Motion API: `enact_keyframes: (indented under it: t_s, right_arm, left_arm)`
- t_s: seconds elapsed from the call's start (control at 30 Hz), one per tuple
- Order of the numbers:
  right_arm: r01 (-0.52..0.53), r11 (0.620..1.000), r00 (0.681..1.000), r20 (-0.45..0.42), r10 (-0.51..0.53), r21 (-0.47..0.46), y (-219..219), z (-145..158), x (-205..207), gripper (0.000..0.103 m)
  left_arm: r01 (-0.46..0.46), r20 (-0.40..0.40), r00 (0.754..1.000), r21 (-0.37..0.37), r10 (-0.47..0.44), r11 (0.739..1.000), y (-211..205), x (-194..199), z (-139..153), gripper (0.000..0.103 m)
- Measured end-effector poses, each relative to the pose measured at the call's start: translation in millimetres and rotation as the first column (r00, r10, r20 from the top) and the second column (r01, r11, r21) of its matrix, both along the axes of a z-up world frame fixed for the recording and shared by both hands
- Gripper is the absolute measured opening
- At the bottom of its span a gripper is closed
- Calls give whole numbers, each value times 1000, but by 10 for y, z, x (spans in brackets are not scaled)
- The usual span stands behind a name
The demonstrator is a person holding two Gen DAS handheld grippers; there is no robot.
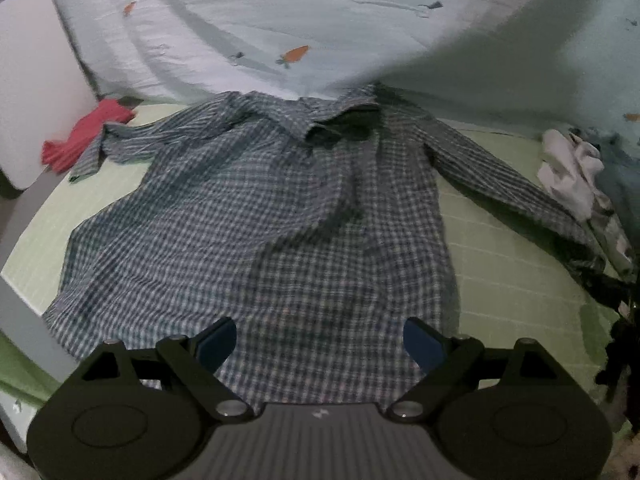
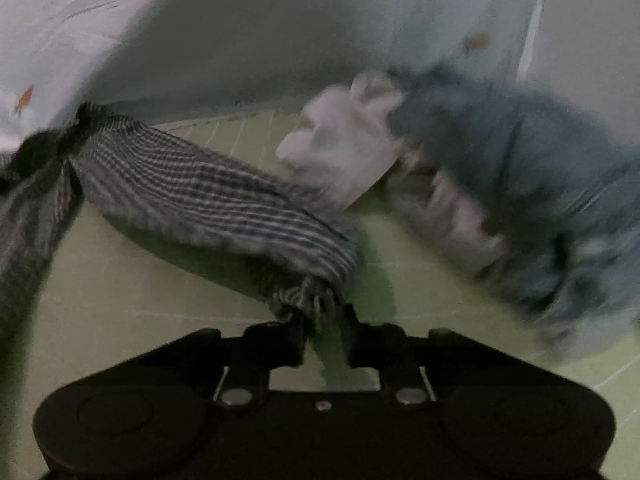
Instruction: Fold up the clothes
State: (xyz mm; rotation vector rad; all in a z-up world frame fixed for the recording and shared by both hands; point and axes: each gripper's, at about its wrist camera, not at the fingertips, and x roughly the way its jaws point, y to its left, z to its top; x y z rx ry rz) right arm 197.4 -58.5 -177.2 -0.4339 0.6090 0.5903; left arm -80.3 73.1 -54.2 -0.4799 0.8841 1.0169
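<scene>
Left gripper (image 1: 320, 344) spread wide over hem, gripping nothing. Right gripper (image 2: 322, 330) pinches sleeve cuff (image 2: 308, 300). Plaid shirt (image 1: 260, 220) flat on green mat (image 1: 520, 300), collar pointing toward sheet (image 1: 280, 20), long axis hem-to-collar.

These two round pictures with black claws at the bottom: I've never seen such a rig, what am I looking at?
Each picture comes from a fisheye camera mounted on a handheld two-finger gripper; a person carries one in each hand. The black shapes at the bottom are the grippers themselves.

The left wrist view shows the left gripper, open and empty, above a checked long-sleeved shirt spread on a green mat. A red garment lies beside the far left sleeve, a pile of white and blue clothes by the right sleeve, and a carrot-print sheet behind.

The right wrist view shows the right gripper shut on the end of the shirt's sleeve, beside that same pile.
</scene>
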Motion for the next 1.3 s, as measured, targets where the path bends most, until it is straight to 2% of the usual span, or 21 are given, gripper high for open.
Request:
enact_keyframes:
  t_s: [0.07,0.1,0.17,0.23,0.3,0.4,0.43,0.47,0.5,0.53,0.6,0.67,0.73,0.83,0.9,1.0,1.1,1.2,1.23,1.3]
  right_arm:
    - [-22,997,987,155,34,-80,-111,95,-140,3]
    - [-31,992,969,240,60,-122,-169,139,-207,3]
    - [-41,973,905,405,133,-228,-289,187,-355,3]
    - [-55,952,866,460,195,-300,-367,164,-452,3]
    - [-65,938,858,461,226,-339,-427,102,-525,3]
    - [-105,885,902,331,276,-453,-407,-139,-591,5]
    - [-123,869,913,289,289,-479,-410,-208,-621,8]
    - [-136,867,921,260,289,-479,-432,-232,-666,12]
    - [-142,873,933,232,275,-467,-449,-232,-710,26]
    - [-143,885,947,198,253,-443,-472,-216,-748,43]
    - [-138,925,975,115,190,-354,-526,-135,-787,50]
    - [-125,951,989,42,143,-282,-539,-69,-813,55]
    - [-115,970,993,-15,114,-214,-517,-9,-874,72]
    - [-109,989,989,-108,98,-98,-433,46,-950,83]
    - [-104,994,977,-192,98,-18,-321,98,-997,86]
    - [-85,989,932,-341,123,123,-164,133,-1136,90]
    - [-21,960,843,-512,166,278,-14,89,-1345,93]
    - [101,923,748,-640,175,371,105,9,-1575,95]
    - [128,917,737,-655,166,377,153,-16,-1673,96]
    - [156,918,748,-651,131,364,263,-55,-1876,96]
  left_arm:
    - [22,3,1000,7,-22,1000,-14,42,8,91]
    - [29,5,1000,7,-29,1000,-17,52,7,91]
    - [42,9,999,7,-42,999,-22,73,4,91]
    - [50,8,999,0,-50,999,-26,83,-4,91]
    - [59,8,998,-5,-59,998,-28,86,-10,91]
    - [73,9,997,-4,-72,997,-27,77,-4,91]
    - [77,10,997,-4,-77,997,-28,72,-4,91]
    - [81,8,997,-5,-81,997,-31,62,-7,91]
    - [84,5,996,-6,-84,996,-37,46,-10,91]
    - [86,3,996,-7,-86,996,-43,28,-12,91]
    - [82,-2,997,-3,-82,997,-45,-42,-10,91]
    - [65,-1,998,-1,-65,998,-24,-149,-1,91]
    - [37,3,999,-3,-37,999,9,-284,3,91]
    - [-12,16,1000,2,12,1000,107,-556,10,91]
    - [-45,27,999,0,45,999,216,-728,-15,91]
    - [-83,53,995,-16,84,996,418,-983,-55,91]
    - [-79,70,994,-13,80,997,654,-1264,-74,91]
    - [-86,84,993,1,85,996,921,-1611,-44,91]
    - [-92,94,991,-1,92,996,1022,-1737,-46,91]
    - [-104,112,988,-2,104,995,1225,-1988,-52,92]
